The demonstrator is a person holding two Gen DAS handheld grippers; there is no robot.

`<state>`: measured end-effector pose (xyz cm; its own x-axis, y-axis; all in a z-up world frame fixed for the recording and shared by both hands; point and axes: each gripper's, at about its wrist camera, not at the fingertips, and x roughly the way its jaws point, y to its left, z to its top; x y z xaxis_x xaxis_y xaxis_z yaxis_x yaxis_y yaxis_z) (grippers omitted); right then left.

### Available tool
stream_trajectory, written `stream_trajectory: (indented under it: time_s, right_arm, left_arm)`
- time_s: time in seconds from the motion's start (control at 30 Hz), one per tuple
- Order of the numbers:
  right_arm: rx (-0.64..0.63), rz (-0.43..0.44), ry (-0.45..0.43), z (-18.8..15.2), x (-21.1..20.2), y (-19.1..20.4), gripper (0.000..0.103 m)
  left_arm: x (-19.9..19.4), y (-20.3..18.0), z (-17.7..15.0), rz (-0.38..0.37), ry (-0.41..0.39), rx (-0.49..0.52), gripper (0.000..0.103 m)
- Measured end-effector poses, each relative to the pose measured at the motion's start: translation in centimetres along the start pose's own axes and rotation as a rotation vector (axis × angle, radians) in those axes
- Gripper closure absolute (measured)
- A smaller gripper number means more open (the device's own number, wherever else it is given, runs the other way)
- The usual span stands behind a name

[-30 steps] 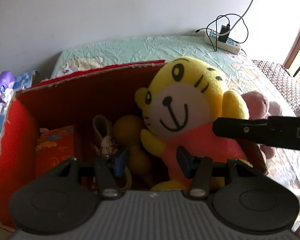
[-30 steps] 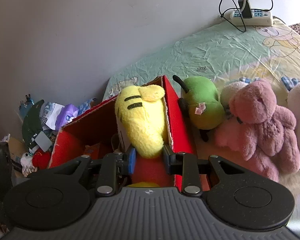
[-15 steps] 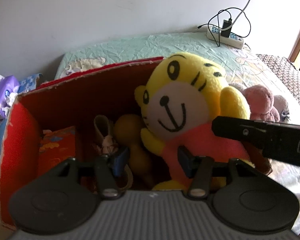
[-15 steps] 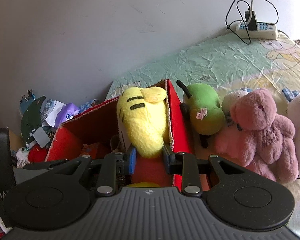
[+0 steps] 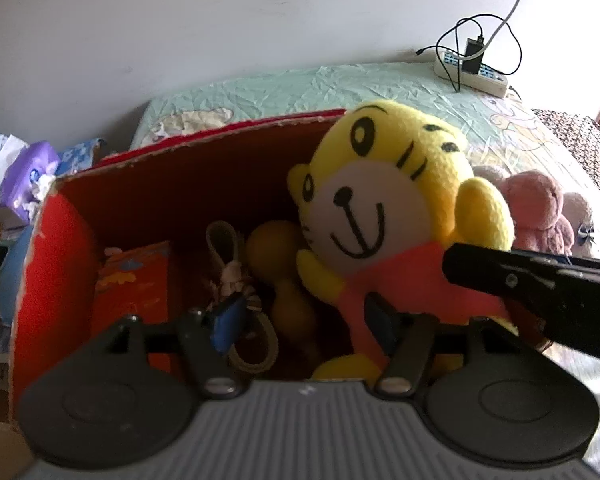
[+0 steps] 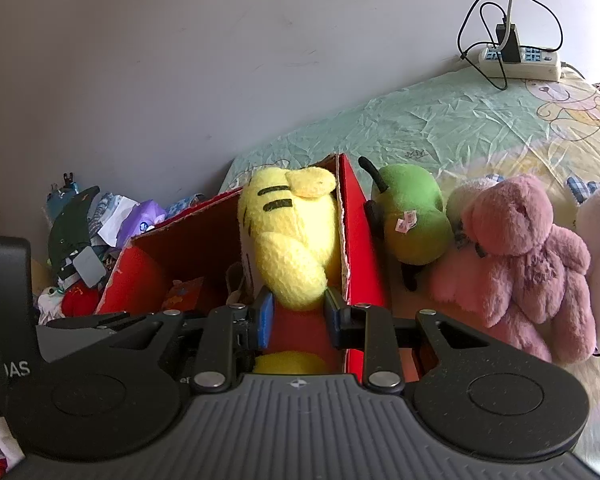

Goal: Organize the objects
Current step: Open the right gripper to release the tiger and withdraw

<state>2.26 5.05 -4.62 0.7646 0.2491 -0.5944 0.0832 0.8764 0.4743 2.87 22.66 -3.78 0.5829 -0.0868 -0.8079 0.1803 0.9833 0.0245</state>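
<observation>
Yellow plush tiger [image 5: 384, 200] with black stripes, white muzzle and pink-red top, ahead of the claw in a red box [image 5: 52, 248]. Right of it: a green plush [image 6: 414, 212], a pink bear [image 6: 528, 256]. Pale green crinkled sheet [image 6: 440, 124].

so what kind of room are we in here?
Most likely a bedroom at home. A bed with a wrinkled cartoon-print sheet runs along a plain wall, plush toys such as a pink bear lie on it, and a power strip with a charger sits at its far end.
</observation>
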Motion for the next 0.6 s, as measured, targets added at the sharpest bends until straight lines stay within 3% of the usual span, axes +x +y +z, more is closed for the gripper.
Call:
stream_trajectory:
  time_s: [0.2, 0.6]
  right_arm:
    - [0.018, 0.041, 0.010, 0.0, -0.5, -0.4, 0.073]
    - [-0.020, 0.166, 0.018, 0.4, -2.8, -1.7, 0.072]
  left_arm:
    - [-0.8, -0.1, -0.2, 0.040, -0.016, -0.015, 0.031]
    - [-3.9, -1.7, -0.2, 0.150, -0.052, -0.044, 0.031]
